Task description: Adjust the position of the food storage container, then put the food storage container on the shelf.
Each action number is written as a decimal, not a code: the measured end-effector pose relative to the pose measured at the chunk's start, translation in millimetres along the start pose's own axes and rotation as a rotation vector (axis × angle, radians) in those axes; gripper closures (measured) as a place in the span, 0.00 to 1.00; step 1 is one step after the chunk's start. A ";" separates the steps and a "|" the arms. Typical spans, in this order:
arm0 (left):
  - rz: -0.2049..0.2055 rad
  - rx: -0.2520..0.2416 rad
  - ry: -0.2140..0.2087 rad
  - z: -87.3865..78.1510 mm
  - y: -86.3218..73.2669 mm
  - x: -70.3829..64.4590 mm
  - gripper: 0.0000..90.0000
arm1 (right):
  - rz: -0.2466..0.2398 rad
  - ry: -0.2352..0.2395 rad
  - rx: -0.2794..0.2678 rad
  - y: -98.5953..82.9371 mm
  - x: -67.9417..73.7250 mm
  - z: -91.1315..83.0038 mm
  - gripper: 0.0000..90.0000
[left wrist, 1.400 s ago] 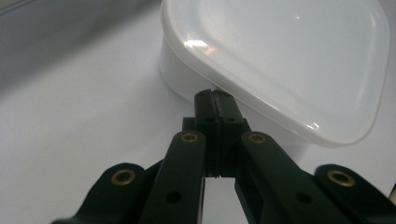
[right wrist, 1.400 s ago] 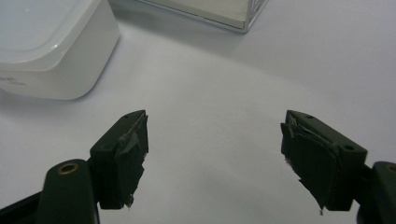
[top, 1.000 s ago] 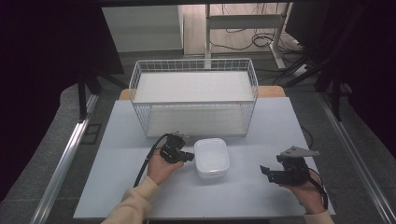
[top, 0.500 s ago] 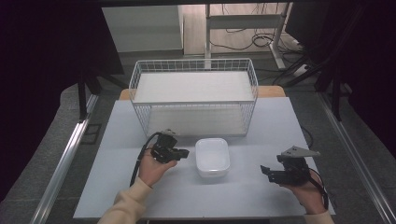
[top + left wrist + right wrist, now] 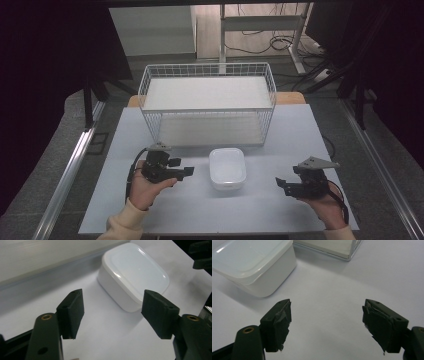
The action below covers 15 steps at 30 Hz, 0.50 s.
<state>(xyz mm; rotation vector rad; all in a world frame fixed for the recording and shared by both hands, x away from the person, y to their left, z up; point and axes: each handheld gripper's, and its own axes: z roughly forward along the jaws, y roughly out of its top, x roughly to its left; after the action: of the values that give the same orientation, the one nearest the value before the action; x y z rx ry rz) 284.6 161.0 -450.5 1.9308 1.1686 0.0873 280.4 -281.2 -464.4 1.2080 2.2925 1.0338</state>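
White and lidded, the plastic box (image 5: 227, 168) sits near the middle of the pale table (image 5: 260, 210), just in front of the wire basket (image 5: 207, 107) and apart from it. The left gripper (image 5: 186, 171) is held just left of the box, not touching it, its jaws spread wide and aimed at the box's near corner (the left gripper view shows the box (image 5: 133, 275) beyond the gap between them). The right gripper (image 5: 280, 184) hangs well to the box's right, jaws also wide apart and holding nothing, with the box (image 5: 253, 263) off to its upper left.
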 end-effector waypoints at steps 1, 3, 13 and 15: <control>-0.007 -0.002 0.001 -2.5 -0.4 2.6 0.37 | 0.002 0.002 0.000 -0.1 -0.1 0.0 0.26; -0.022 -0.011 0.004 -5.8 -0.8 5.8 0.36 | 0.005 0.007 -0.002 -0.4 -0.9 0.4 0.26; -0.055 -0.038 -0.017 -13.2 -0.8 9.5 0.35 | 0.025 0.050 -0.022 2.3 0.0 -0.1 0.25; -0.056 -0.043 -0.029 -12.8 0.8 7.3 0.34 | 0.037 0.065 -0.032 4.5 0.7 -1.0 0.25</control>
<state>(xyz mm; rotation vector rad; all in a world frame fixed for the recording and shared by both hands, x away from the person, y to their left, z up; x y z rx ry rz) 283.4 174.5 -444.4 1.8546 1.1909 0.0539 281.9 -279.3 -460.4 1.2253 2.3012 1.1341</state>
